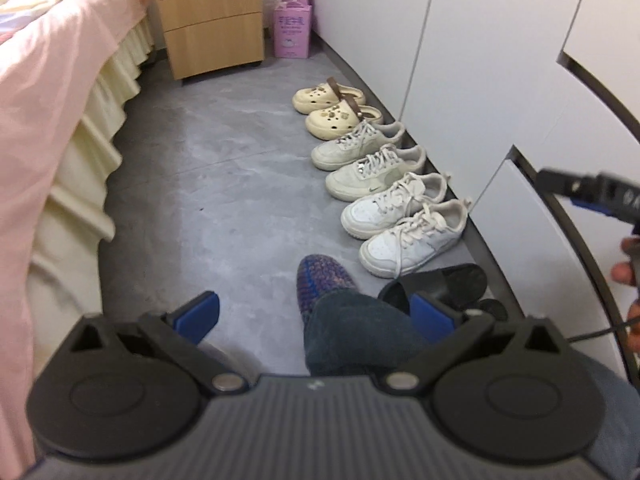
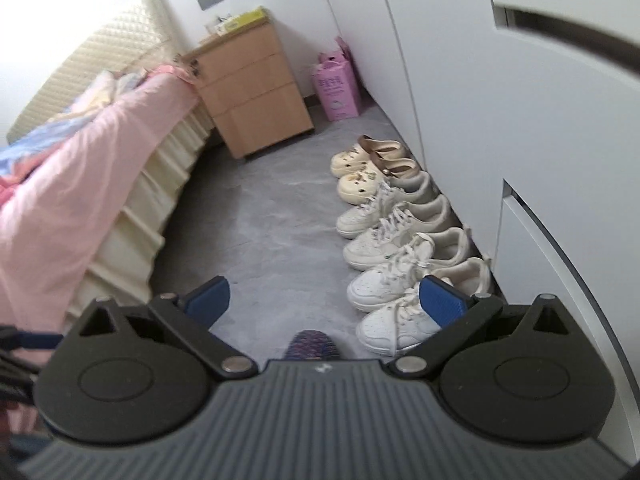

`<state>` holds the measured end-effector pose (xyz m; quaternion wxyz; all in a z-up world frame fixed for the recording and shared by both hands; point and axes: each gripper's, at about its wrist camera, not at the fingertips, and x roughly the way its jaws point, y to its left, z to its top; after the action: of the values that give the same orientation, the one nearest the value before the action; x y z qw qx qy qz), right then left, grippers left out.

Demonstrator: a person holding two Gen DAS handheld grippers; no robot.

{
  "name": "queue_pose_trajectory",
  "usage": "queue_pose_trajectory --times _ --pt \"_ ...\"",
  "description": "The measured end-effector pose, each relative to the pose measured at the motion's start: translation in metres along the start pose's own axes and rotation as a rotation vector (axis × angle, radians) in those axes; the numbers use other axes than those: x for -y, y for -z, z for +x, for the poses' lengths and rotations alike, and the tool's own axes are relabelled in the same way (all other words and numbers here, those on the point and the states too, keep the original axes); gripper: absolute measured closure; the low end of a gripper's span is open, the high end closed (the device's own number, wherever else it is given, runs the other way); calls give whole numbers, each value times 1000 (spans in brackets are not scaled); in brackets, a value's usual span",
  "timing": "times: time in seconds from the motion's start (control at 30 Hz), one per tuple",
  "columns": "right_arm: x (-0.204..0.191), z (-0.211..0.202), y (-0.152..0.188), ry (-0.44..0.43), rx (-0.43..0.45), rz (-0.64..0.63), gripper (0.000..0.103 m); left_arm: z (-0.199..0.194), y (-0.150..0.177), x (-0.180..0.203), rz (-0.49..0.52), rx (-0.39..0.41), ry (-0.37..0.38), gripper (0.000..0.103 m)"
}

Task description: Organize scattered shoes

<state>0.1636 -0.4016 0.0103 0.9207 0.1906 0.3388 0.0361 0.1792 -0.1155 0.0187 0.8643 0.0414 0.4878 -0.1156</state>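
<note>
A row of shoes stands along the white wardrobe base, toes pointing left. At the far end is a pair of cream clogs (image 1: 328, 100) (image 2: 360, 160), followed by several white sneakers (image 1: 376, 172) (image 2: 396, 240). Nearest lies a pair of black slides (image 1: 436, 280), seen only in the left wrist view. My left gripper (image 1: 316, 314) is open and holds nothing, above the floor beside the slides. My right gripper (image 2: 326, 300) is also open and holds nothing. Its right pad (image 2: 442, 300) overlaps the nearest white sneaker (image 2: 400, 320) in view. The right gripper also shows at the right edge of the left wrist view (image 1: 592, 192).
A person's foot in a purple knitted slipper (image 1: 324, 280) (image 2: 312, 344) stands on the grey floor below the grippers. A bed with a pink cover (image 1: 60, 120) runs along the left. A wooden nightstand (image 1: 212, 16) and a pink box (image 1: 292, 28) stand at the far end. Grey floor (image 1: 224, 184) lies between bed and shoes.
</note>
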Motion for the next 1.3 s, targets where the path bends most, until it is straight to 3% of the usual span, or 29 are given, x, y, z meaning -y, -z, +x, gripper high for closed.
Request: queue_pose_trajectory --times 0.2,0.27,0.37,0.47,0.67,0.87,1.0,1.13,1.3 --pt "-36 -30 -23 -34 31 -83 0 -8 7 -9 -28 39 -27 0" --pt "-52 -22 -34 -42 13 -178 0 -9 8 -13 -37 53 -36 0" --pt "-65 -3 -40 -17 -18 -222 0 -11 11 -18 -50 74 -50 0" --pt "-74 11 -35 0 -43 -189 0 -9 14 -24 -63 84 -55 0" --pt "-77 24 5 9 -61 -95 0 25 35 -33 -49 -42 7 0" --pt "-80 20 52 11 -123 -54 0 17 61 -25 -46 -84 122 0" --pt "-85 -10 87 52 -95 -118 0 1 83 -12 -36 -63 122 0" --pt "-69 -33 121 40 -121 -19 0 -17 105 1 -24 -32 108 0" --pt "-55 -77 163 83 -52 4 0 -39 133 17 -10 7 90 0"
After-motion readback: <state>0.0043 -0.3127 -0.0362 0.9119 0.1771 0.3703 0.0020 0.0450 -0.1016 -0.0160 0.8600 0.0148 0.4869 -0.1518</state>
